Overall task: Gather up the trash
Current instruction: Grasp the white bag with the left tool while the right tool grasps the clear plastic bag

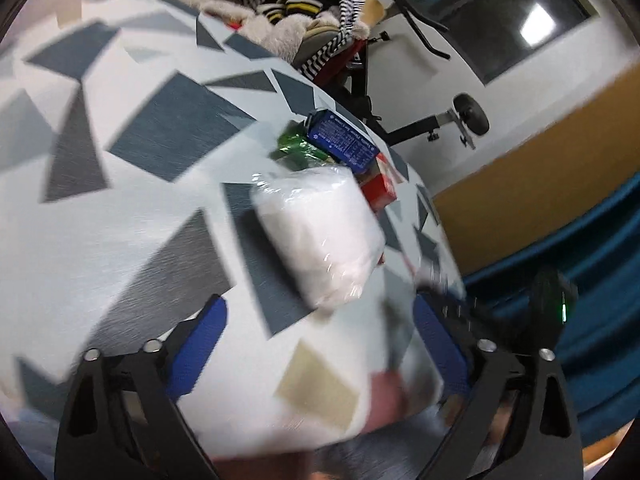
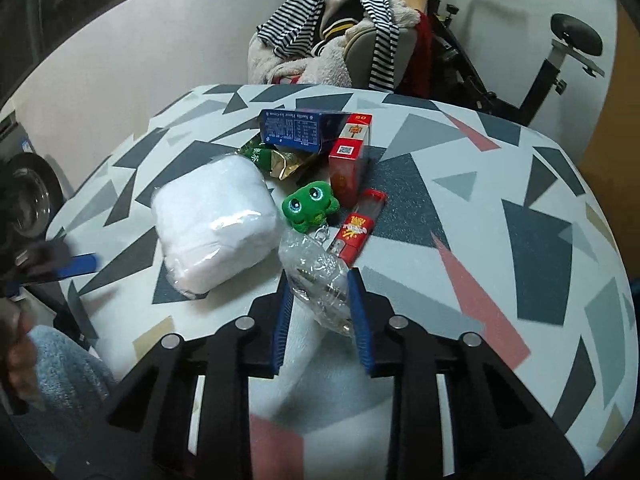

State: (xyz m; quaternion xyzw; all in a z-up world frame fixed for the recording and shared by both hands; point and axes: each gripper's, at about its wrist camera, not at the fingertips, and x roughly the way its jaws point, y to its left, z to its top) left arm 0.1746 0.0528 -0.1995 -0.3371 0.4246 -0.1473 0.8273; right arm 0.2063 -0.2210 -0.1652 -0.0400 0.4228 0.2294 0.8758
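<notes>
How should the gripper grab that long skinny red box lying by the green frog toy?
Grip the long red box across its narrow width, near the middle. It lies flat and slants away from the right gripper, with its right long side clear; the green frog toy and crumpled clear plastic crowd its left. Coming down from above probably works best.

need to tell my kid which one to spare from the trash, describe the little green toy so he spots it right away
On the round table with the grey and pink triangle pattern, look at the cluster of packaging in the middle. The green plush toy lies between the white plastic-wrapped bundle and the red box. It is the only soft thing there, with two big blue eyes.
</notes>
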